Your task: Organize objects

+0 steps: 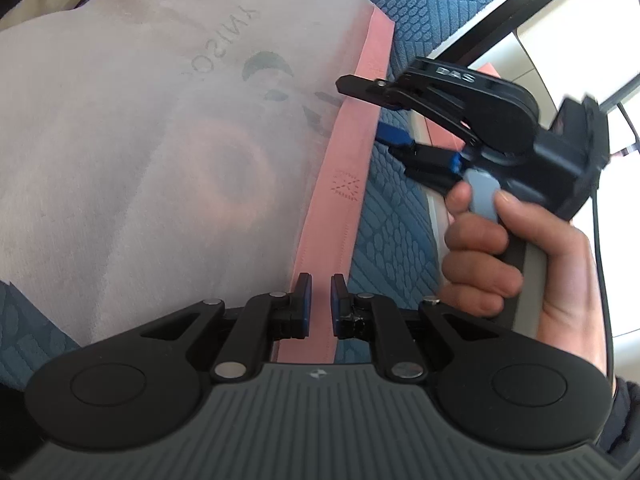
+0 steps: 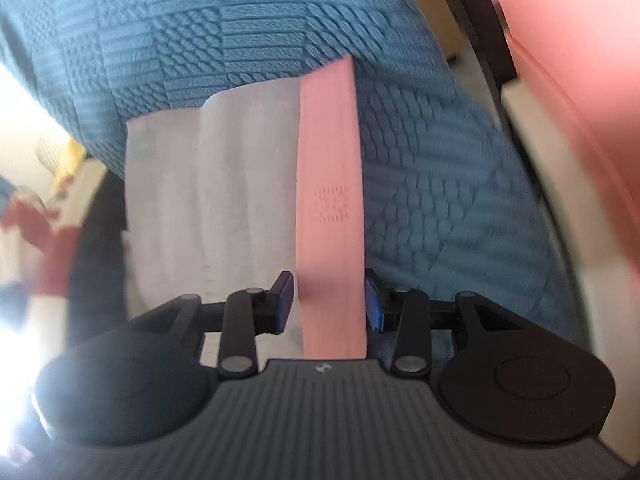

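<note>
A white non-woven bag [image 1: 140,152] with a pink edge strip [image 1: 344,184] lies on a blue textured bedspread [image 1: 392,232]. My left gripper [image 1: 321,304] is at the near end of that strip, its blue pads almost together and pinching the pink fabric. My right gripper [image 1: 368,108], held by a hand [image 1: 504,264], hovers over the far part of the strip with its jaws apart. In the right wrist view the pink strip [image 2: 332,216] runs between the spread fingers of the right gripper [image 2: 330,304]; the pads do not press on it. The bag's white body [image 2: 208,184] lies to the left.
The bedspread [image 2: 432,184] covers most of the ground. A dark frame bar [image 1: 492,12] and pale surfaces lie at the upper right. A large blurred pink surface [image 2: 568,80] fills the right side of the right wrist view. Red and yellow clutter [image 2: 48,208] sits at the far left.
</note>
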`<state>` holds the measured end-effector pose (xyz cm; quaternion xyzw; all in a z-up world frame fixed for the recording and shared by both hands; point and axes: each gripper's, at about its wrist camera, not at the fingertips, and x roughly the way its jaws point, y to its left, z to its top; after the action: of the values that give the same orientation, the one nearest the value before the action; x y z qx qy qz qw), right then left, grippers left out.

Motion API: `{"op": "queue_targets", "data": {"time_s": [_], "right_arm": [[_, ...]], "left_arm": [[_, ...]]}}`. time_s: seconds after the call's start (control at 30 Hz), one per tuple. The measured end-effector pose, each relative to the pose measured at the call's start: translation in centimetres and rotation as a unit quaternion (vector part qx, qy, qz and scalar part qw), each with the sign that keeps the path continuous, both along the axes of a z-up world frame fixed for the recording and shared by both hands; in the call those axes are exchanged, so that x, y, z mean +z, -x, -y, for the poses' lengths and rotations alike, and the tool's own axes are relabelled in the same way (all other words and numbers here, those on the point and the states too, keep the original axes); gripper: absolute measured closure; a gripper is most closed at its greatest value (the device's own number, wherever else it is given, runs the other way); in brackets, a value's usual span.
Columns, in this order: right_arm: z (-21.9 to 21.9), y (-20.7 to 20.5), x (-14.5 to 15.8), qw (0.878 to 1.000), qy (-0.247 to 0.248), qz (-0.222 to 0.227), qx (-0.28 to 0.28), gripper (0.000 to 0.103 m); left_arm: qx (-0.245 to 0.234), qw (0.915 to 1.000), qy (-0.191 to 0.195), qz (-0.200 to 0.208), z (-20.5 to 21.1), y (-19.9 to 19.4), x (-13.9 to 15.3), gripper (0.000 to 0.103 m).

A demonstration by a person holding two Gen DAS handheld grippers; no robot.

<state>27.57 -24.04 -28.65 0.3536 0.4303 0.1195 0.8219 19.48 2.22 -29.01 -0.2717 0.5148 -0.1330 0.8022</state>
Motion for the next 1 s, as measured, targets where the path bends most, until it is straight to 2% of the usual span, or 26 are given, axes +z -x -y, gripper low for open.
{"op": "queue_targets", "data": {"time_s": [0.1, 0.27, 0.37, 0.43, 0.73, 0.87, 1.0], "right_arm": [[0.1, 0.7, -0.3, 1.0, -0.025, -0.006, 0.0, 0.067], [0.0, 1.9, -0.4, 0.999, -0.04, -0.02, 0.013, 0.086], [-0.6, 2.5, 0.0, 0.999, 0.0, -0.018, 0.026, 0.096], [-0.9, 2.8, 0.5, 0.999, 0.025, -0.015, 0.029, 0.096], [-0.8, 4.3, 2.2, 0.997, 0.067, -0.013, 0.025, 0.098], [-0.8, 5.3, 3.2, 0.997, 0.076, -0.01, 0.025, 0.098], [-0.7, 6.2, 4.3, 0.997, 0.073, -0.004, 0.024, 0.098]], "left_arm": [[0.009, 1.0, 0.0, 0.0, -0.2, -0.1, 0.0, 0.089], [0.02, 0.9998, 0.001, -0.003, -0.7, -0.1, 0.0, 0.089], [0.018, 0.9998, -0.001, -0.002, -0.7, -0.1, 0.1, 0.089], [0.016, 0.9999, 0.002, 0.002, -0.6, -0.1, 0.3, 0.089], [-0.031, 0.9979, 0.033, 0.046, 0.7, 0.3, 1.2, 0.087], [-0.045, 0.9969, 0.035, 0.054, 1.4, 0.3, 1.4, 0.068], [-0.058, 0.9958, 0.025, 0.066, 1.8, 0.4, 1.3, 0.067]]}}
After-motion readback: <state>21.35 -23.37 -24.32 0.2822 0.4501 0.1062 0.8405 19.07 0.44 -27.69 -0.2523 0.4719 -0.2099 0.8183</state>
